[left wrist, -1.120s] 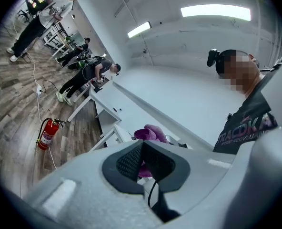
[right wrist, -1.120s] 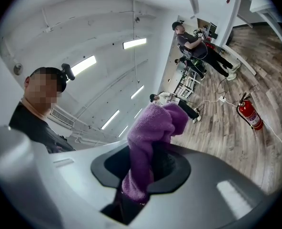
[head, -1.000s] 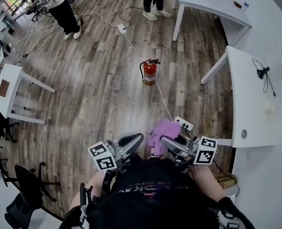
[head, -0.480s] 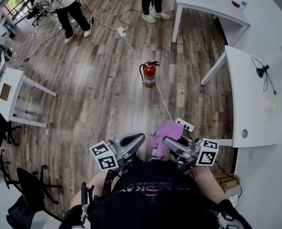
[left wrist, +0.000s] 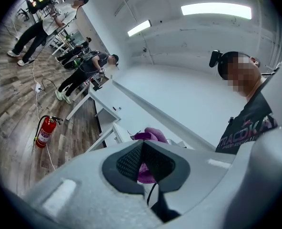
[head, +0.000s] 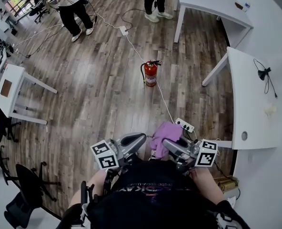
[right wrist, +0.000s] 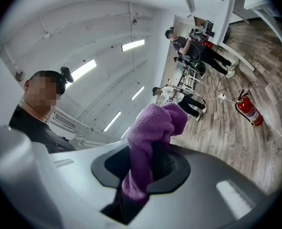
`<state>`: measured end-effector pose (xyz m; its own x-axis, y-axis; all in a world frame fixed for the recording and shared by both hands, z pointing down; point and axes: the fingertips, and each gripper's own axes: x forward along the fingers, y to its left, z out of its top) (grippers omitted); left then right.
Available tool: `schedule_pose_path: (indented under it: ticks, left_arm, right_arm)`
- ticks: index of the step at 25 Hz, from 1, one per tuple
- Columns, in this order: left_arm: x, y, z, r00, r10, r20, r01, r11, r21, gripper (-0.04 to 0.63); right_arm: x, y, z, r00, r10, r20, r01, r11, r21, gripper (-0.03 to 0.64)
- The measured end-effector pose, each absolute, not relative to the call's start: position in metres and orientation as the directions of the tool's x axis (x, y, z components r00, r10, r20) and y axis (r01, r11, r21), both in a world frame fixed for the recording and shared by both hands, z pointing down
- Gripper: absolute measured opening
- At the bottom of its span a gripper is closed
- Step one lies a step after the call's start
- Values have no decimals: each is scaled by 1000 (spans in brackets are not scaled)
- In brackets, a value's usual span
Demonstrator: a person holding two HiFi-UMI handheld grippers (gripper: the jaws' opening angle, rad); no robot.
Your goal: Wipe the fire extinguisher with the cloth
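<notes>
My right hand-held gripper [right wrist: 146, 171] is clamped on the purple cloth [right wrist: 151, 128], which bunches up above the jaws and hangs loose below them. My left hand-held gripper [left wrist: 142, 162] has its jaws together with nothing between them. Both sit low, close in front of my body. The fire extinguisher [head: 150, 74] stands upright on the wooden floor [head: 98, 94], well apart from both and almost dead ahead, roughly on the line between them. Its long axis is vertical, and a white cable [head: 162, 101] runs past its base. I judge the cloth-bearing right one should lead, going forward and down, then wiping along the cylinder's height.
</notes>
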<state>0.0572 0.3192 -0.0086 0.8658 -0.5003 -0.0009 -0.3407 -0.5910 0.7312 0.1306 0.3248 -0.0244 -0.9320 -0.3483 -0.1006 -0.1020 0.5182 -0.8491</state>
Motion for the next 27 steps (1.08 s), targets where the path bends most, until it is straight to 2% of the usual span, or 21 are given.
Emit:
schedule_pose_path:
  ticks: [27]
  left_arm:
    - [73, 318, -4, 879, -476, 17, -334, -590, 735, 0]
  right_arm:
    - [146, 323, -19, -919, -382, -96, -120, 504, -855, 86]
